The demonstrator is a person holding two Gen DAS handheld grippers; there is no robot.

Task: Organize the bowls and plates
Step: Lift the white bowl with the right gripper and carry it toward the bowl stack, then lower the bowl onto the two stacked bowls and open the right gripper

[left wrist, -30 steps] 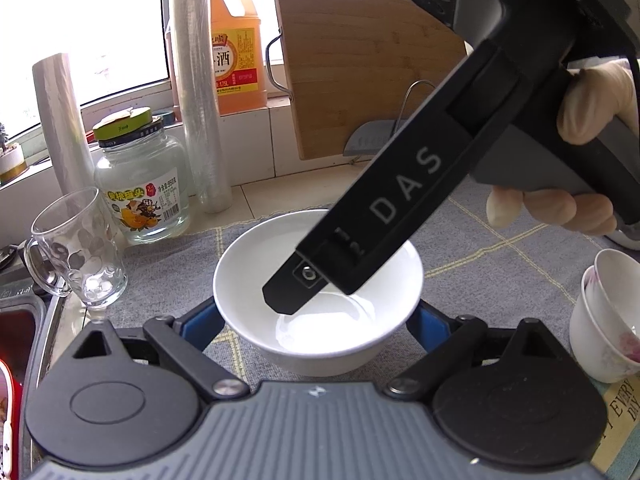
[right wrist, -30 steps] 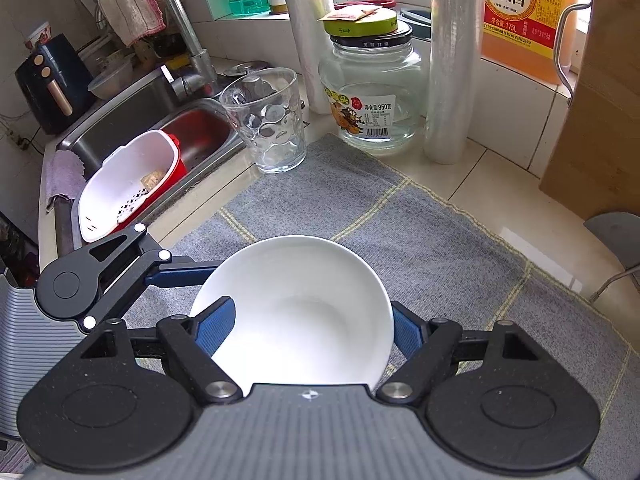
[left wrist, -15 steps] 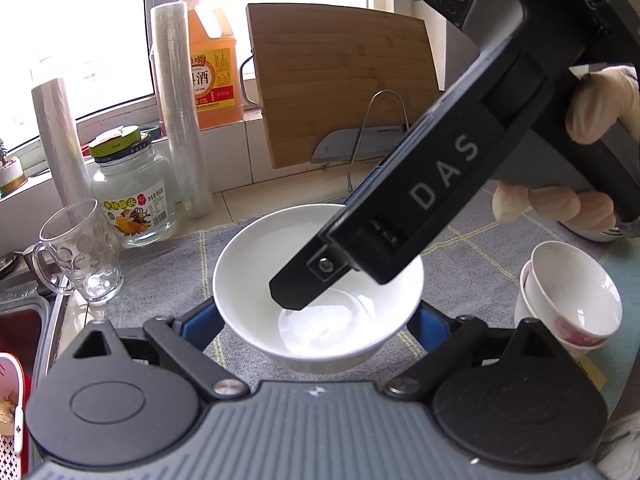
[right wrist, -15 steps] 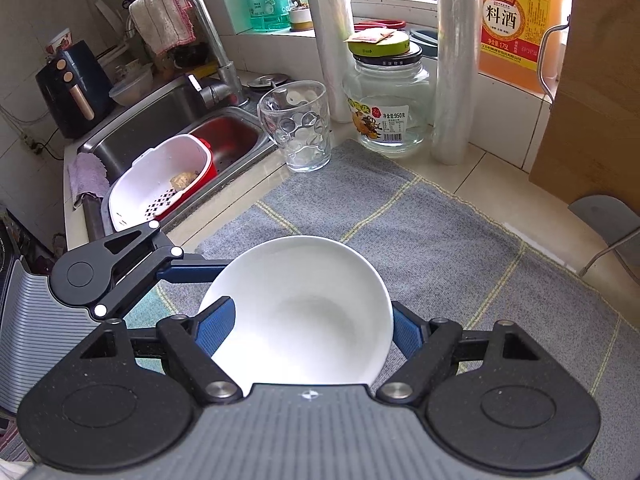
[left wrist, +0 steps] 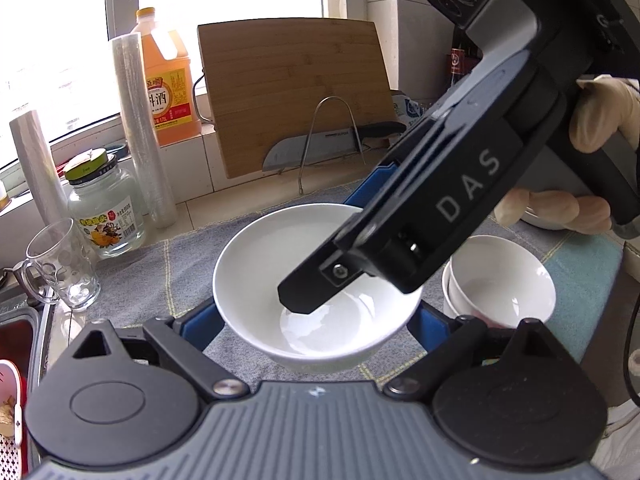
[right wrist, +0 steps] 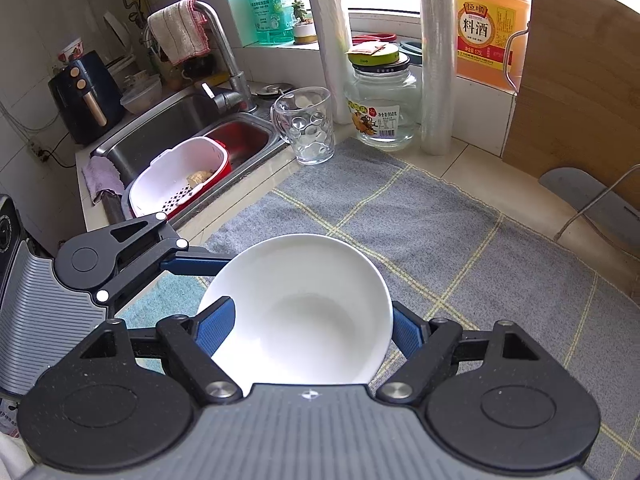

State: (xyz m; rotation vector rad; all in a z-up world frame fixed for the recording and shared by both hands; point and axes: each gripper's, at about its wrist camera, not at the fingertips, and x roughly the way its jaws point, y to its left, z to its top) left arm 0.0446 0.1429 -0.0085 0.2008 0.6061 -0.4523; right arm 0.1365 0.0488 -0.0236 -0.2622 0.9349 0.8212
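A white bowl [left wrist: 280,264] is held above the grey checked mat [left wrist: 176,272] between both grippers. My left gripper [left wrist: 316,320] is shut on the bowl, its blue pads against the bowl's left and right sides. My right gripper [right wrist: 312,324] is shut on the same bowl [right wrist: 304,312] from the other side, and its black body [left wrist: 440,208] reaches over the bowl in the left wrist view. A stack of small white bowls [left wrist: 504,280] stands on the mat just right of the held bowl. The left gripper's body [right wrist: 96,260] shows in the right wrist view.
A glass mug [left wrist: 60,268], a glass jar [left wrist: 104,212], two film rolls [left wrist: 140,128], an orange bottle [left wrist: 168,92], a wooden cutting board [left wrist: 292,92] and a knife on a wire stand [left wrist: 320,148] line the back. The sink [right wrist: 180,136] with a white colander [right wrist: 180,176] lies left.
Both grippers have carried the bowl to the right, higher above the mat. The stack of small bowls has come closer, and the mug and jar have drifted further off to the left.
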